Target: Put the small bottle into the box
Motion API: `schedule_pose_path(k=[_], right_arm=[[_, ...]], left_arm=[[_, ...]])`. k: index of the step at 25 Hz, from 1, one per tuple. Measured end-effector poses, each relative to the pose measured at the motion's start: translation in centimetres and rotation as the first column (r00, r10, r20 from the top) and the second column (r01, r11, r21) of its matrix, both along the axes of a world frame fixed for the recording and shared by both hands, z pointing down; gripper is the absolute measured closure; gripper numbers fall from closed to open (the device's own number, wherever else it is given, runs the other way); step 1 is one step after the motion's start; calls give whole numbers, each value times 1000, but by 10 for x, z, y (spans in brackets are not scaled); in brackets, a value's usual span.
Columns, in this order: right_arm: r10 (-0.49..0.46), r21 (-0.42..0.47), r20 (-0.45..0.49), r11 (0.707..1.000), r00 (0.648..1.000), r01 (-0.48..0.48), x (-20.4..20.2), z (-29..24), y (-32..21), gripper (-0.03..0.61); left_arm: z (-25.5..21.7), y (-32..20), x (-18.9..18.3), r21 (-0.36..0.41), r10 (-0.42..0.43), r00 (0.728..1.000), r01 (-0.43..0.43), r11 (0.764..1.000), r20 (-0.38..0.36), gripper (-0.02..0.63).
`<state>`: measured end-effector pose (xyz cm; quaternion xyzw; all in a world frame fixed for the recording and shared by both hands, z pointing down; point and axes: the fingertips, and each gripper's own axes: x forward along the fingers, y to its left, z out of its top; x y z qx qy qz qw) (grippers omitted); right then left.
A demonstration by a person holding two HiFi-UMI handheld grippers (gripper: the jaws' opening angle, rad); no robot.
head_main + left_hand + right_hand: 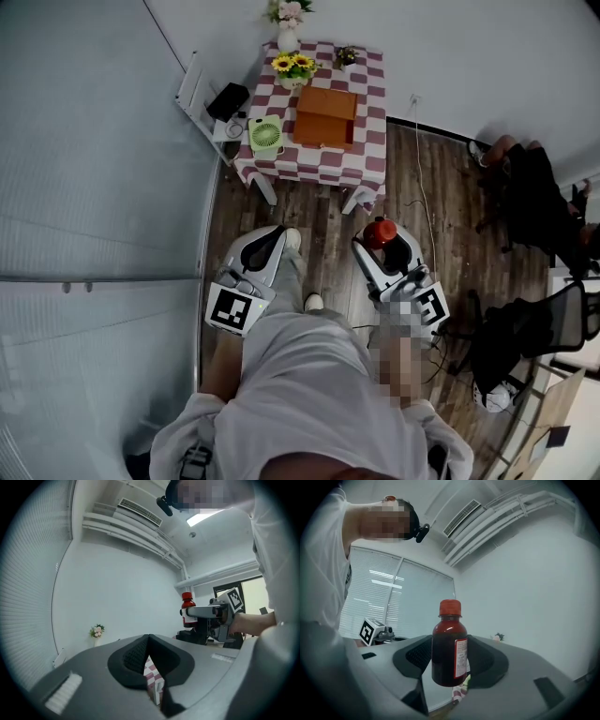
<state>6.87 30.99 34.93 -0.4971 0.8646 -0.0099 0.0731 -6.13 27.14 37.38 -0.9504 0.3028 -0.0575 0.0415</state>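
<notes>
I am holding both grippers low in front of me, pointing forward. The left gripper (270,239) is riding with jaws pressed together, empty. The right gripper (377,247) is pinching the small bottle (449,644) upright, cap up. Beyond, the box (325,116) is sitting on the checkered table (370,141).

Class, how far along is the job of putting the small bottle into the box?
Done: the small bottle is gripped upright in the right gripper. In hand: it is held above the floor, short of the table. Left: reaching the box and placing it inside.
</notes>
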Motion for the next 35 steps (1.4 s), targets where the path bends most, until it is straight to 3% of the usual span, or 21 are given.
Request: schedule_pose_path(k=[11,15,22,26,29,35], right_arm=[[14,12,-26,1000,1000,-13,30,-3,-167,357],[58,20,-18,998,998,-58,39,-14,-232,357],[153,8,-26,988,988,-153,59,-10,-312,356],[197,-29,-86,979,977,-200,80,4,-345,356],[212,-54,-165,973,963,-223,97,19,-369,356],[162,-105,-316,973,935,-204,123,50,-416,356]], left_arm=[[2,-167,21,19,22,998,-21,1000,-50,618],[-6,-236,25,46,48,998,-45,998,-48,618],[-5,-328,40,29,125,991,-124,992,-47,618],[1,-359,51,31,149,988,-148,988,-37,618],[10,-375,59,-14,133,989,-134,991,-60,618],[29,-391,73,-39,93,995,-94,995,-33,618]])
